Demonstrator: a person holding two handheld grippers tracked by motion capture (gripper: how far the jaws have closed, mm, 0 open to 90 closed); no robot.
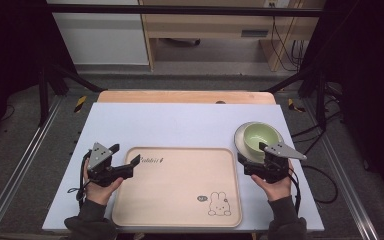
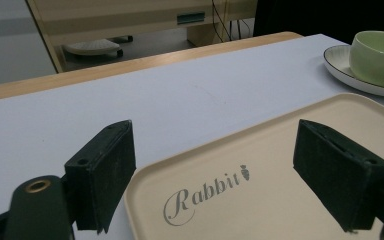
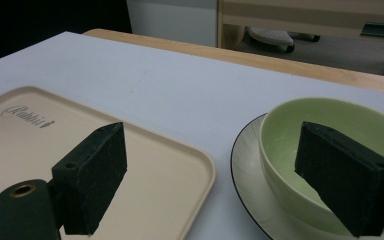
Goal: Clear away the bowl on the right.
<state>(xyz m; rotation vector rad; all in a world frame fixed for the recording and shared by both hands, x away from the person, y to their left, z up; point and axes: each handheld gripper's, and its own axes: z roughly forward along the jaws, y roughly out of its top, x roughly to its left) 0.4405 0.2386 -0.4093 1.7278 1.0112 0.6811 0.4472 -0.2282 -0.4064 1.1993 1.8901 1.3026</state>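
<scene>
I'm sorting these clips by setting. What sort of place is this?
Probably a lab or workshop recording rig, not a home kitchen: the table stands inside a black metal frame with cables on the floor behind, and holds just a tray and a green bowl.

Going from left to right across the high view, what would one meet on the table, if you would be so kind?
Left gripper → beige tray → rabbit drawing → green bowl on its plate, with the right gripper at its near edge.
</scene>
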